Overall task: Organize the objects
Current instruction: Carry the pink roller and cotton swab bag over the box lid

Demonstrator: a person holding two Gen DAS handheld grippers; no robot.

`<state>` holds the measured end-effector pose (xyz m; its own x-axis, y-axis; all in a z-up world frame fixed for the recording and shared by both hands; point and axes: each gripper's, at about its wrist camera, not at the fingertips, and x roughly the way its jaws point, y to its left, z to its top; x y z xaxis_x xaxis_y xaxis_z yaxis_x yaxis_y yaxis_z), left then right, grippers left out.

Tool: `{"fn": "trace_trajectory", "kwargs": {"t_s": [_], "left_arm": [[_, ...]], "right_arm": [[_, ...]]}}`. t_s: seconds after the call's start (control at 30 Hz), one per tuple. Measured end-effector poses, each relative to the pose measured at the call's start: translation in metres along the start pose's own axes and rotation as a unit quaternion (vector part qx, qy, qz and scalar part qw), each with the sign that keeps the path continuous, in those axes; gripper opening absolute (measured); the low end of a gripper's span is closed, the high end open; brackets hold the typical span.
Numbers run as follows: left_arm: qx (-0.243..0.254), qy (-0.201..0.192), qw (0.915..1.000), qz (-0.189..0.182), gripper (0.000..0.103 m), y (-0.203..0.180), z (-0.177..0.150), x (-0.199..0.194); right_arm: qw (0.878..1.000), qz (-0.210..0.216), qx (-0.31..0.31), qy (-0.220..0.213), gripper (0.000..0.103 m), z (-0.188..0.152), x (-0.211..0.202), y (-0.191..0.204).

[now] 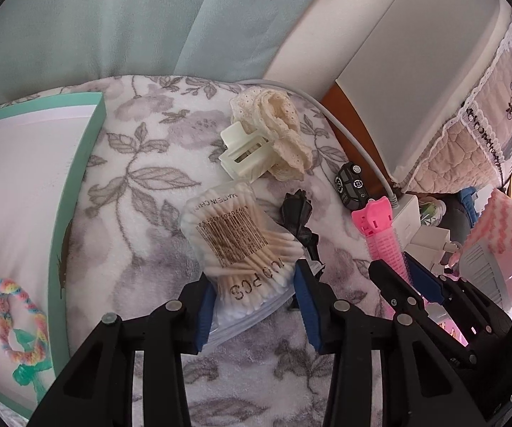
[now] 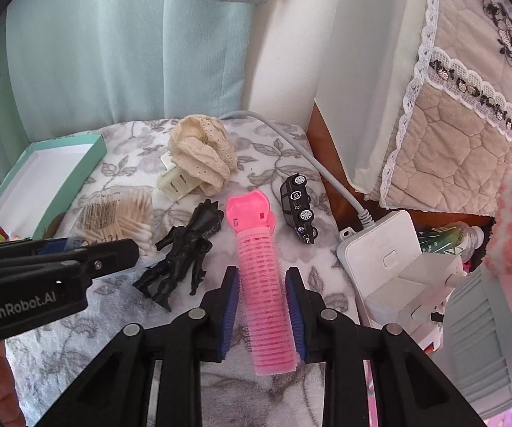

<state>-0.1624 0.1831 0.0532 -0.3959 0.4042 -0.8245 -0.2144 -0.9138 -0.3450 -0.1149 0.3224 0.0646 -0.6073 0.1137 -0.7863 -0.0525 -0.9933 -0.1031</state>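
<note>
Braided bracelet point(image 1: 17, 316) (rainbow yarn) cut off by the frame edge.

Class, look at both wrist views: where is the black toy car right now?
The black toy car lies on the floral cloth near its right edge, just right of the pink hair roller, with the grey cable beside it.

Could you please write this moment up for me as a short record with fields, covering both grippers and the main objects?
surface: floral blanket
left gripper: jaws around cotton swab bag, contact unclear
right gripper: jaws astride pink hair roller, grip not yet certain
box: teal box, open, holds braided bands
loose items: black figurine, toy car, cream hair clip
nearby: white power strip
</note>
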Motion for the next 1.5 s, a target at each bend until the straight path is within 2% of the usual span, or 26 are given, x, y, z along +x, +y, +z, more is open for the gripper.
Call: {"fn": "trace_trajectory", "kwargs": {"t_s": [0.47, 0.8, 1.2, 1.5], "left_arm": [[-0.038, -0.038, 0.9985, 0.009, 0.044, 0.026, -0.026, -0.059], [-0.058, -0.071, 0.9957, 0.014, 0.044, 0.049, -0.033, -0.097], [-0.112, -0.101, 0.9868, 0.06, 0.044, 0.119, -0.045, -0.129], [-0.177, -0.117, 0.9733, 0.088, 0.044, 0.187, -0.06, -0.148]], "right_arm": [[0.999, 0.031, 0.016, -0.004, 0.029, -0.025, -0.035, 0.028], [0.999, 0.036, 0.0, -0.015, 0.029, -0.02, -0.054, 0.05], [0.997, 0.065, -0.034, -0.009, 0.029, -0.014, -0.052, 0.102], [0.994, 0.086, -0.066, -0.008, 0.029, -0.007, -0.051, 0.148]]}}
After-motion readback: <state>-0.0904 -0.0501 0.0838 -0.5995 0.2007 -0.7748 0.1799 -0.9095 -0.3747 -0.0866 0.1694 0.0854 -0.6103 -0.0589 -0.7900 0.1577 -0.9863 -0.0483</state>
